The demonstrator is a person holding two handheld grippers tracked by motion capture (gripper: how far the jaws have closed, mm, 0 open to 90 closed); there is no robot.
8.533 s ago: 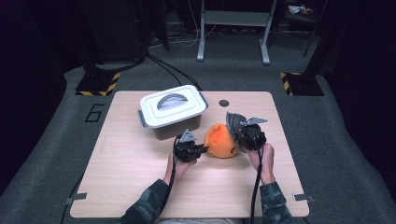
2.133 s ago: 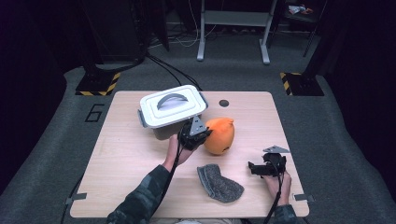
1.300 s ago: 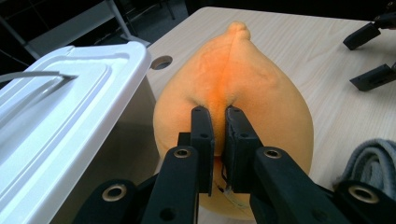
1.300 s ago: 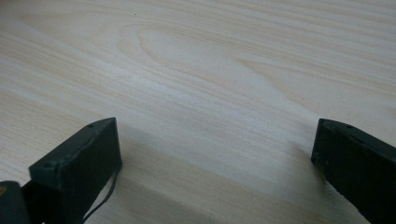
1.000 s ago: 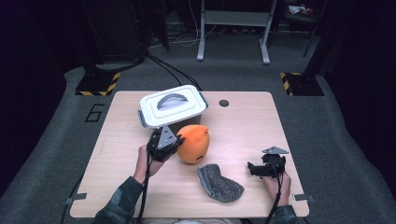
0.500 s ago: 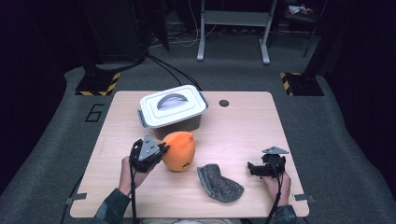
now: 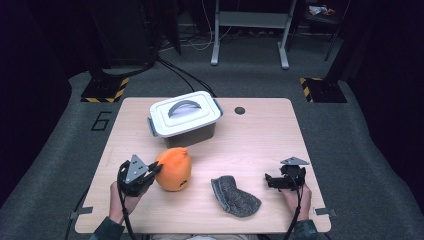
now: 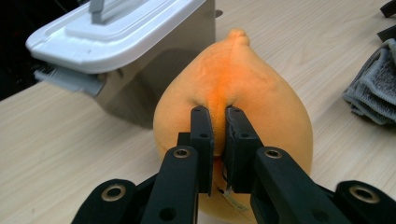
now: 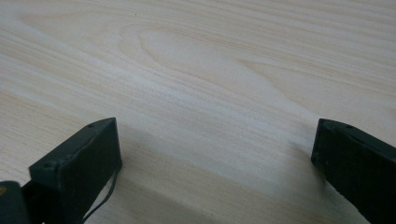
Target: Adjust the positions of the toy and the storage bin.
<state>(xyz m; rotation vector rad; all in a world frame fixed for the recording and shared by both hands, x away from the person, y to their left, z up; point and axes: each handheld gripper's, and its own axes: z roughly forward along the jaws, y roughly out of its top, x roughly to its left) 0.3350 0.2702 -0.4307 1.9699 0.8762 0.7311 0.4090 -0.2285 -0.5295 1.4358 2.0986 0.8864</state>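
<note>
An orange plush toy, pear-shaped, rests on the wooden table at the front left. My left gripper is shut on a fold of the plush toy, its jaws pinching the fabric on the near side. A grey folded cloth lies at the front centre, its edge in the left gripper view as a grey cloth. My right gripper rests at the front right, jaws wide apart over bare wood, nothing between them.
A white lidded box with a grey handle stands behind the plush toy, close to it in the left gripper view as a white box. A small dark round hole marks the table's far side. Dark floor surrounds the table.
My left gripper has dragged the orange plush toy toward the front left of the table, away from the white box. The right gripper and the grey cloth have stayed put.
</note>
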